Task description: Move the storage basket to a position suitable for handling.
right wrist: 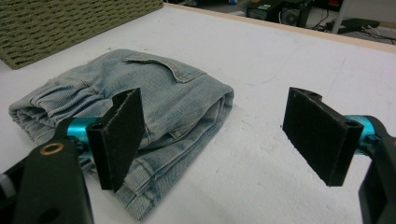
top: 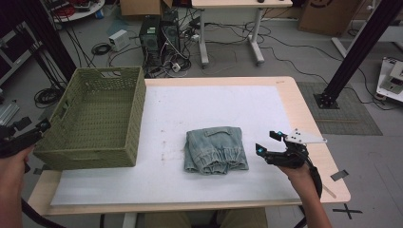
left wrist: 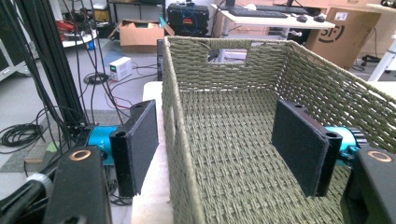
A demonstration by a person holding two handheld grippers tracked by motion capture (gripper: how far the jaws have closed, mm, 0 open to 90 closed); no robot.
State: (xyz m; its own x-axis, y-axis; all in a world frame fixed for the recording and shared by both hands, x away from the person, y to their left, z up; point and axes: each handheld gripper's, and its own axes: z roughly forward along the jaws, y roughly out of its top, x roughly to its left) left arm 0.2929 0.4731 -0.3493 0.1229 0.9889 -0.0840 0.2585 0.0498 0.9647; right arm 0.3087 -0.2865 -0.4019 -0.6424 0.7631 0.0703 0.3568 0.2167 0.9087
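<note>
A green woven basket (top: 138,102) stands empty on the left side of the table. My left gripper (top: 33,126) is at its near-left corner. In the left gripper view the left gripper (left wrist: 219,144) is open and straddles the basket's side wall (left wrist: 180,140), one jaw outside and one inside, with the pads clear of the weave. Folded light-blue jeans (top: 216,149) lie mid-table. My right gripper (top: 267,141) hovers open just right of them. In the right gripper view the right gripper (right wrist: 219,140) has one jaw in front of the jeans' (right wrist: 159,93) edge and the other over bare mat.
A white mat (top: 214,104) covers the wooden table, with bare wood along the right edge (top: 304,114). The basket's corner (right wrist: 70,23) appears at the top left of the right gripper view. Beyond the table are computer towers (top: 159,33), cables and a desk.
</note>
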